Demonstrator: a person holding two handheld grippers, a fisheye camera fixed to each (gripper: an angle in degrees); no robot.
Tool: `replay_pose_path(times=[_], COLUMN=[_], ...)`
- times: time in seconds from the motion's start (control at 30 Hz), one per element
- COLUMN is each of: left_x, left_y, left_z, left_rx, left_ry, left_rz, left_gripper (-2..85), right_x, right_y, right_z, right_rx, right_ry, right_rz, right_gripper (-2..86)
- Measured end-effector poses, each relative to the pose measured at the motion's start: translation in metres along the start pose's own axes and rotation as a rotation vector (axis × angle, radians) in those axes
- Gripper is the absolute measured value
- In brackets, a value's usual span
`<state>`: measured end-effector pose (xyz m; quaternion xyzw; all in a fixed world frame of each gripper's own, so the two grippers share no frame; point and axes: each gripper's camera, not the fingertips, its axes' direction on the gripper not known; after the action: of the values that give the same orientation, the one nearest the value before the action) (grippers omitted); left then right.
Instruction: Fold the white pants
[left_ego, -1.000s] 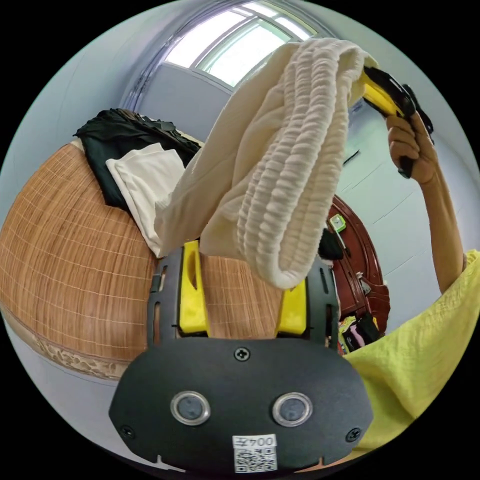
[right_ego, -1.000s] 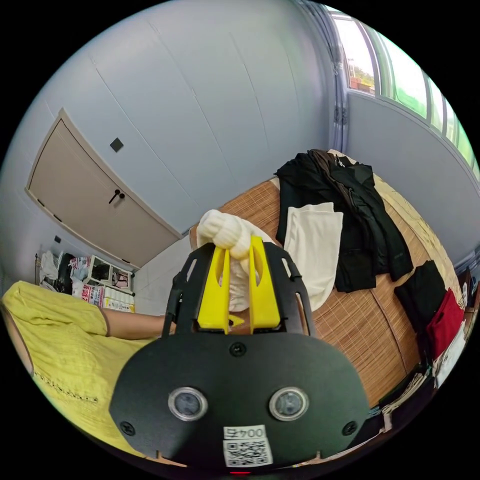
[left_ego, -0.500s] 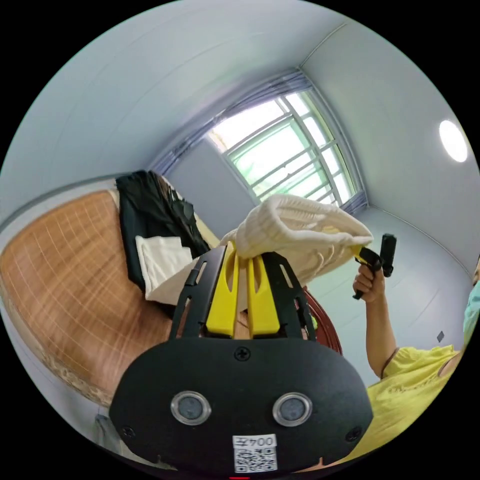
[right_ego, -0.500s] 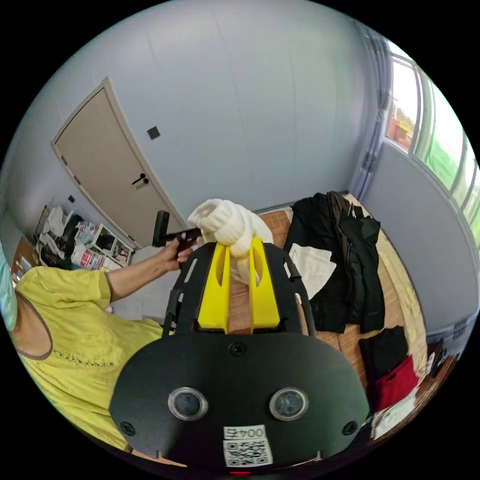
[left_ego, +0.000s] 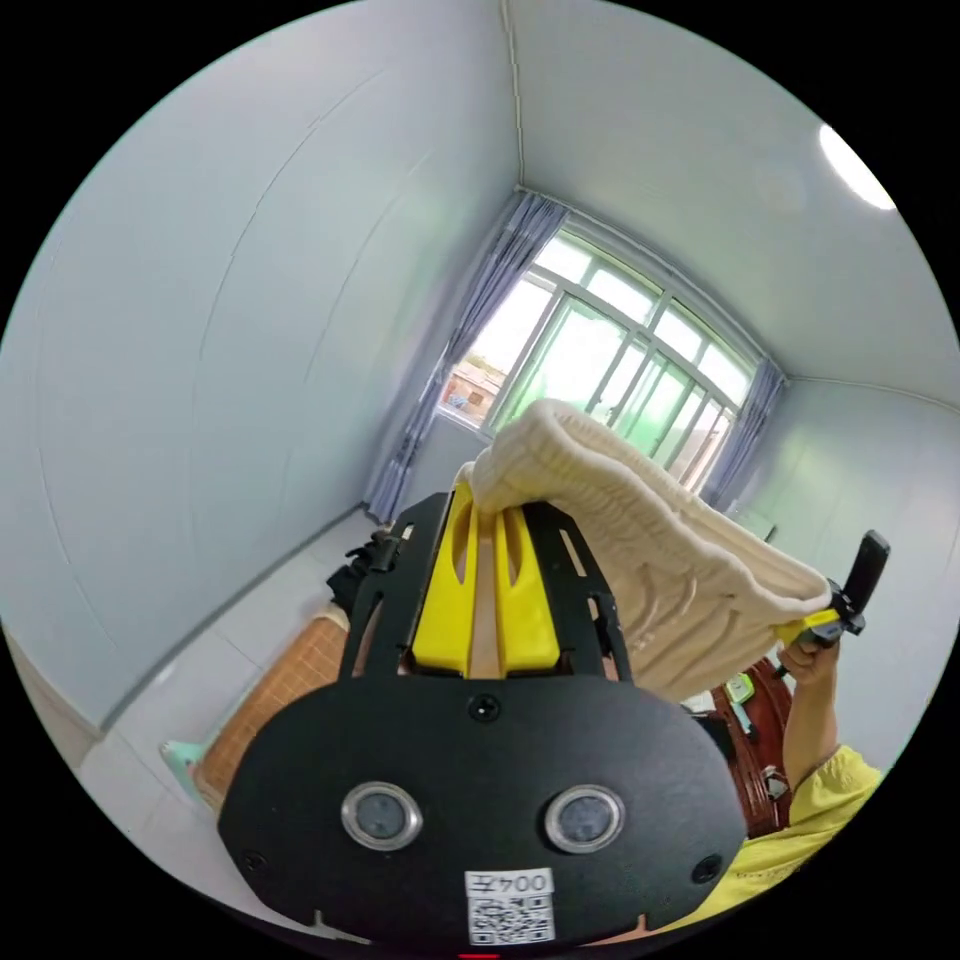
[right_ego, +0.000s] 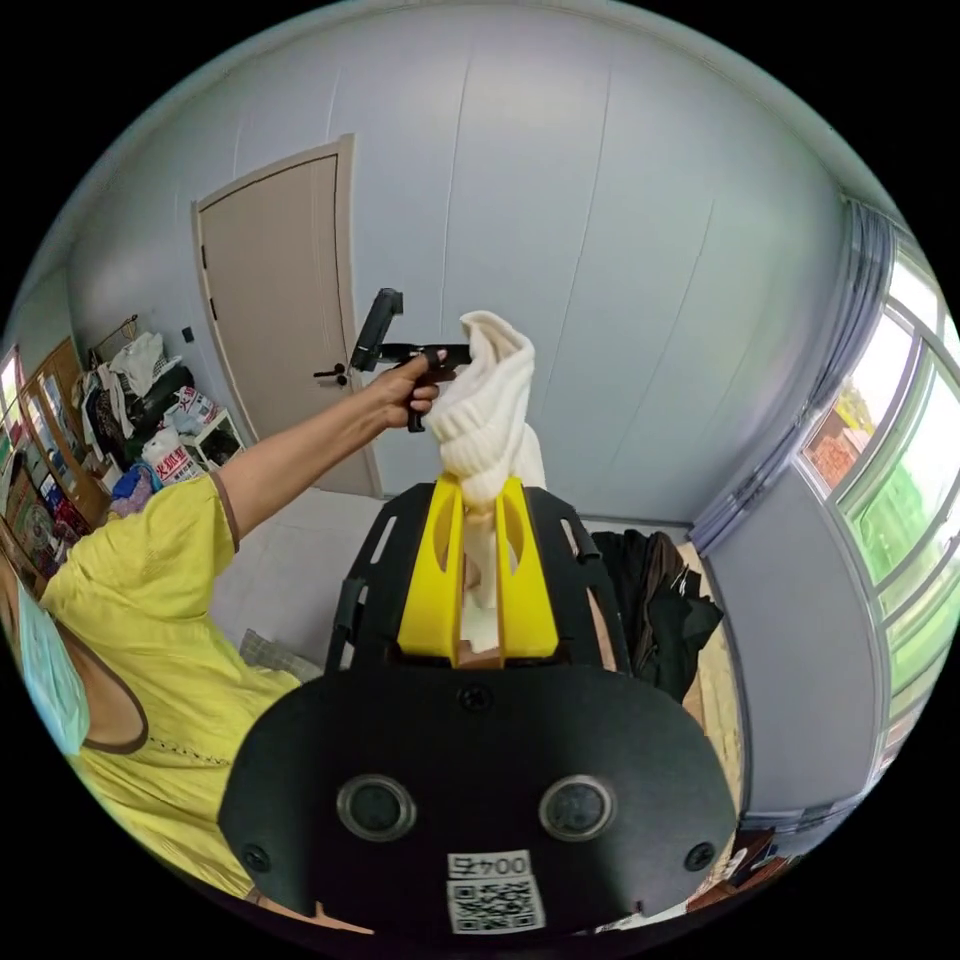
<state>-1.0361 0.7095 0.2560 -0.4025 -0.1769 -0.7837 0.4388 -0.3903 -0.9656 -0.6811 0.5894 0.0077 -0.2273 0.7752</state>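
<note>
The white pants (left_ego: 640, 545) hang in the air by their ribbed waistband, stretched between both grippers. In the left gripper view my left gripper (left_ego: 485, 500) is shut on one end of the waistband, and the right gripper (left_ego: 815, 628) pinches the other end at the far right. In the right gripper view my right gripper (right_ego: 480, 490) is shut on the bunched waistband of the pants (right_ego: 485, 420), and the left gripper (right_ego: 440, 355), held in a hand, grips it higher up. The legs drop out of sight behind the jaws.
Below lies a bed with a woven bamboo mat (left_ego: 270, 690) and a heap of dark clothes (right_ego: 655, 605). A person in a yellow top (right_ego: 150, 620) holds both grippers. A door (right_ego: 280, 310), a window (left_ego: 600, 375) and cluttered shelves (right_ego: 60, 440) surround the room.
Both grippers have risen with the pants and tilted upward, so the bed has dropped low in both views. The left gripper, open a second ago, has shut on the waistband.
</note>
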Motion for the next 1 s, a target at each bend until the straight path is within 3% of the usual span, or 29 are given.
replay_pose_path(times=[0.2, 0.43, 0.7, 1.0], left_x=[0.058, 0.139, 0.22, 0.356], left_y=[-0.088, -0.1, 0.015, 0.232], left_z=[-0.005, 0.102, 0.284, 0.48], left_rx=[0.037, -0.112, -0.33, -0.74], left_ry=[-0.126, -0.192, -0.097, 0.052], left_rz=[0.112, 0.303, 0.375, 0.375], left_gripper=[1.0, 1.2, 1.0, 0.5], right_x=[0.013, 0.077, 0.163, 0.19], right_y=[-0.016, 0.057, 0.268, 0.535], right_z=[-0.05, -0.088, -0.113, -0.182], right_rx=[0.125, 0.183, 0.214, 0.074], right_ry=[-0.126, -0.194, -0.241, -0.133], right_rz=[0.032, 0.259, 0.778, 1.258], right_gripper=[5.7, 5.5, 5.5, 5.4])
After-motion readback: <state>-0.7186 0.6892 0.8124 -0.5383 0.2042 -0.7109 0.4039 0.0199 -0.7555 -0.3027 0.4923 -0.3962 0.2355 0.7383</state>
